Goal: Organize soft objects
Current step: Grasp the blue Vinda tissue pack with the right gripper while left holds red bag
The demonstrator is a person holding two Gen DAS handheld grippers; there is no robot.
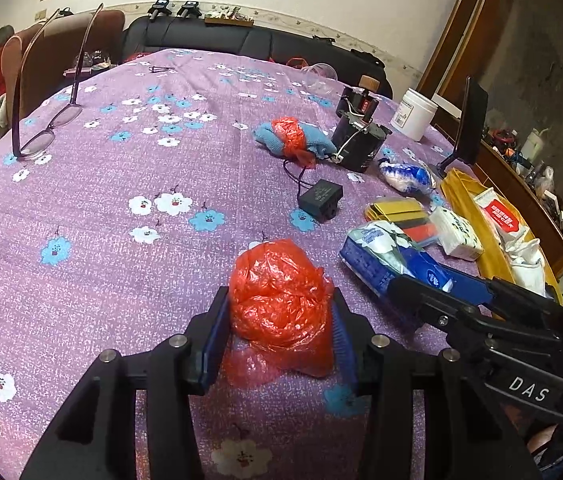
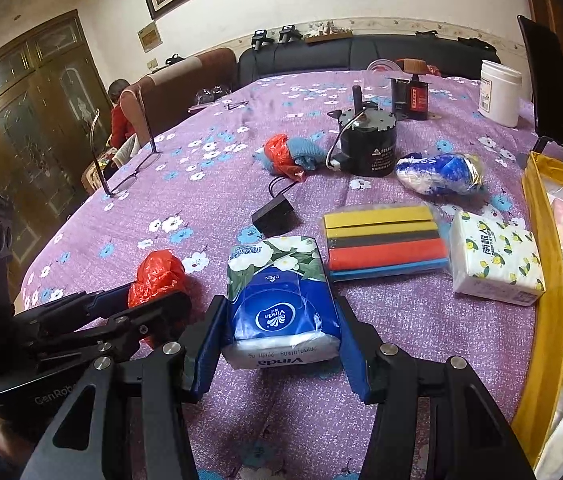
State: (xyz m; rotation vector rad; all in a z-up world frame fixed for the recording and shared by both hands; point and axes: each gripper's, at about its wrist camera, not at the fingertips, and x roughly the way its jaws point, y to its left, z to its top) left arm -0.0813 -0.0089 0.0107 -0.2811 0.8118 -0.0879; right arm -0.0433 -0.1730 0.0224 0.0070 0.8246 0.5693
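My left gripper [image 1: 279, 320] is closed on a crumpled red plastic bag [image 1: 277, 300] that rests on the purple flowered tablecloth [image 1: 121, 240]; the bag also shows in the right wrist view [image 2: 157, 274]. My right gripper [image 2: 281, 328] has its blue pads against both sides of a blue Vinda tissue pack [image 2: 277, 296], also seen in the left wrist view [image 1: 393, 256]. Farther right lie a stack of coloured sponges [image 2: 385, 240], a white tissue pack [image 2: 497, 256], a blue-white wrapped bundle [image 2: 437, 174] and a blue cloth with a red bag [image 2: 293, 154].
A yellow bin [image 2: 549, 264] with soft packs stands at the right table edge. A black motor [image 2: 367, 146], a small black box with a cord [image 2: 273, 216], a white jar [image 2: 499, 92], a phone on a stand [image 2: 547, 84] and glasses [image 1: 49, 128] sit on the table.
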